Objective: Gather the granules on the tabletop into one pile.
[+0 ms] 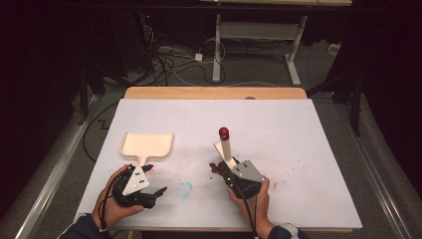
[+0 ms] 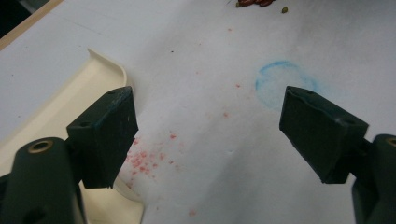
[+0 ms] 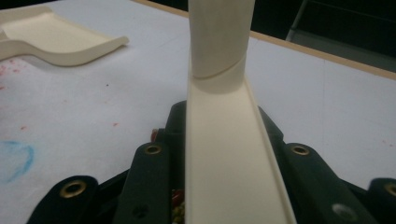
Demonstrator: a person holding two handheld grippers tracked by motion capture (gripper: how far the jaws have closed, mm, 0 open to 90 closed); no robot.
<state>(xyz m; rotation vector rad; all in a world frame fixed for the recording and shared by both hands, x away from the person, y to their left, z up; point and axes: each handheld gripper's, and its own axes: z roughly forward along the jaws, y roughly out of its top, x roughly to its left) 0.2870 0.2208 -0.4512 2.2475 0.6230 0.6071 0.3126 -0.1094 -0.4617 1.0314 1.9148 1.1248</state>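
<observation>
While left gripper (image 1: 155, 191) fingers gape beside dustpan (image 1: 148, 144) edge, right gripper (image 1: 229, 167) clamps brush handle (image 3: 224, 140) — open table (image 1: 278, 124) beyond.

Brightly lit white table (image 1: 298, 149), dark surroundings left, right and far, soft shadows, near cream handle (image 3: 229, 154) blurred, slight grain.

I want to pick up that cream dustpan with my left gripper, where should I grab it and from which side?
Grip the short handle of the dustpan, coming from the near side. The handle is narrow and points toward the open left gripper, while the tray is probably too wide for its fingers.
</observation>
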